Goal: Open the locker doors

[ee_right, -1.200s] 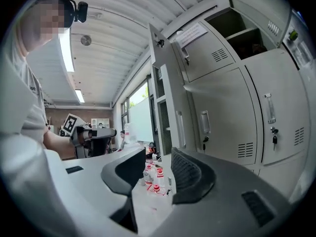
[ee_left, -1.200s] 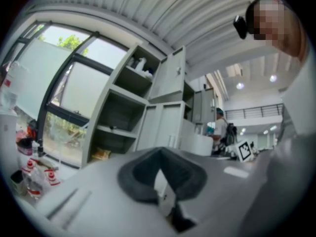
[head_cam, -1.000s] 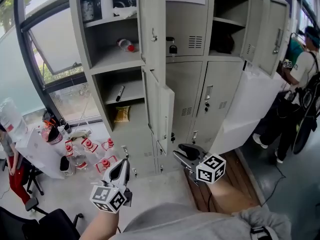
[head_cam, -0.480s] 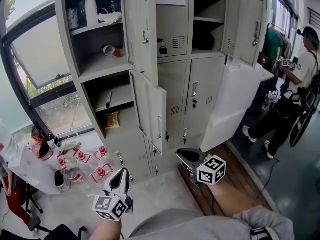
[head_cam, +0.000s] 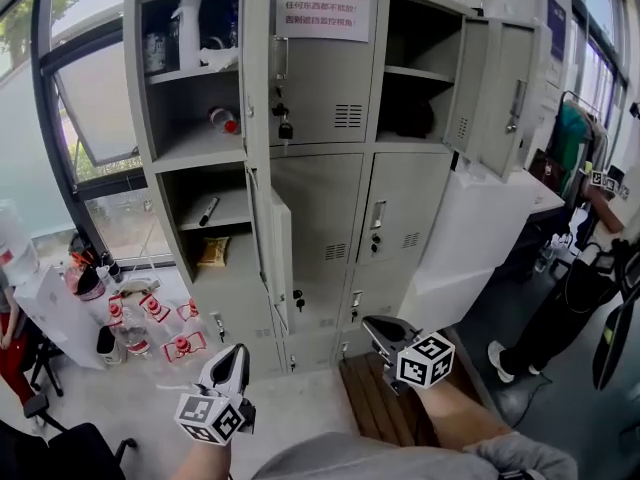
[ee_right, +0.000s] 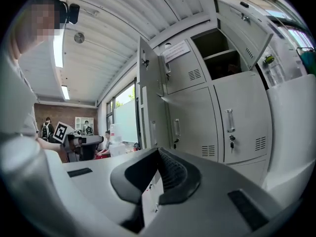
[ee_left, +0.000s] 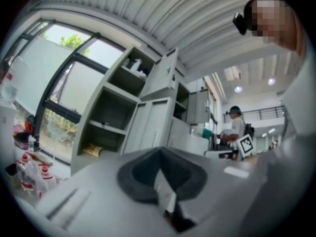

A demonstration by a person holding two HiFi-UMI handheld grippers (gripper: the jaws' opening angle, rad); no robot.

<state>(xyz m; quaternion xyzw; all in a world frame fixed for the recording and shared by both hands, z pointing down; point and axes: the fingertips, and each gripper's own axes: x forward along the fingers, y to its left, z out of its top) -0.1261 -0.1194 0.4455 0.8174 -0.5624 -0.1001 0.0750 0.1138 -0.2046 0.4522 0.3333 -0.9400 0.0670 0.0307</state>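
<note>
Left claw point(head_cam: 232, 354): jaws are brought together; nothing is held or touched.
Ahead of left claw: bottles point(head_cam: 150, 320) are stood on the floor, with the lockers' point(head_cam: 258, 88) open left compartments point(head_cam: 200, 148) seen beyond.
Right claw point(head_cam: 373, 326): jaws have just been closing and are now met; nothing is between them.
Ahead of right claw: closed middle doors point(head_cam: 320, 218) are faced, well apart from the tips.
Below right claw: a wooden step point(head_cam: 372, 400) is laid.
Up and right: two upper doors point(head_cam: 495, 83) are swung open.

Head and claw views toward the lockers point(head_cam: 330, 198)
</note>
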